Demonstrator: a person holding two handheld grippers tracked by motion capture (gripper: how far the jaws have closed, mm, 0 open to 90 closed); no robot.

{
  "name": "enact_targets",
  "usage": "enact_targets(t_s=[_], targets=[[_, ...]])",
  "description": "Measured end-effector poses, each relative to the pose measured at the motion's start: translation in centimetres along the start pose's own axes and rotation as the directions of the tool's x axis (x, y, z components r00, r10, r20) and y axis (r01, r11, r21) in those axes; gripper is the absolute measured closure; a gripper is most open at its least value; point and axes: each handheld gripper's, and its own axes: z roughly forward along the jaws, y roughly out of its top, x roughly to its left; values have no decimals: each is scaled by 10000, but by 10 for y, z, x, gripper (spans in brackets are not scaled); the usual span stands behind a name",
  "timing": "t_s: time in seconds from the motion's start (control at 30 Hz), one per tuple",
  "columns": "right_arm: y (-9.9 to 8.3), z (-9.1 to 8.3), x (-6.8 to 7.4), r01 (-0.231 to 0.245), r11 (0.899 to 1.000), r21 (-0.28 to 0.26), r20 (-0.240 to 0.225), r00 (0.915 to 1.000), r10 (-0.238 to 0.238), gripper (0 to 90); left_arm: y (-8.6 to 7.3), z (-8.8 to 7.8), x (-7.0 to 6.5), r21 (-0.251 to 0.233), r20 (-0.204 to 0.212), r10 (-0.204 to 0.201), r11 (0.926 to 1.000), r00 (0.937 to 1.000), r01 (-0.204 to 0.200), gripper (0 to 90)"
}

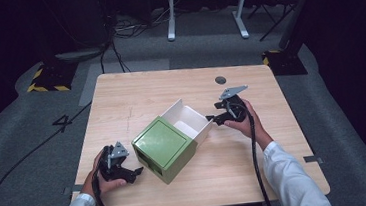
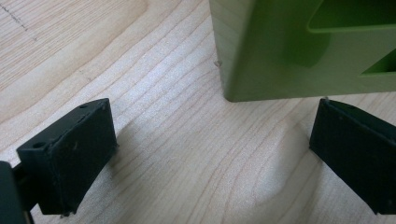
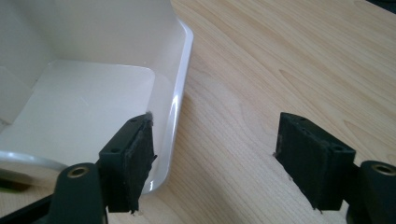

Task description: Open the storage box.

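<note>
Green square box (image 1: 165,148) with white plastic drawer (image 1: 188,122) pulled out, mid light wooden bench (image 1: 135,92).
Left claw (image 1: 131,174) wide beside box corner; right claw (image 1: 213,118) wide astride drawer's rim.

A box (image 1: 165,148) is set near the middle of the table (image 1: 135,92), with a drawer (image 1: 188,120) drawn out of it toward 1 o'clock. The left gripper (image 1: 136,172) is placed at the box's 8 o'clock, the right gripper (image 1: 211,118) at the drawer's 3 o'clock.
</note>
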Motion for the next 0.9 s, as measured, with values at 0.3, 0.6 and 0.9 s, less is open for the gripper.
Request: enact_targets(t_s=[0.3,0.6,0.9], targets=[[0,-16,0,245,9997,-90,355,9991,-242,271,-3,-2,-1,-27,-23,-42,10000,10000,42,7],[0,-35,7,627,9980,-70,774,9951,-619,237,-4,-3,-1,-10,-8,-85,10000,10000,85,7],[-1,-51,15,1013,9948,83,812,9915,-1016,207,-4,-3,-1,-11,-5,-87,10000,10000,87,6]])
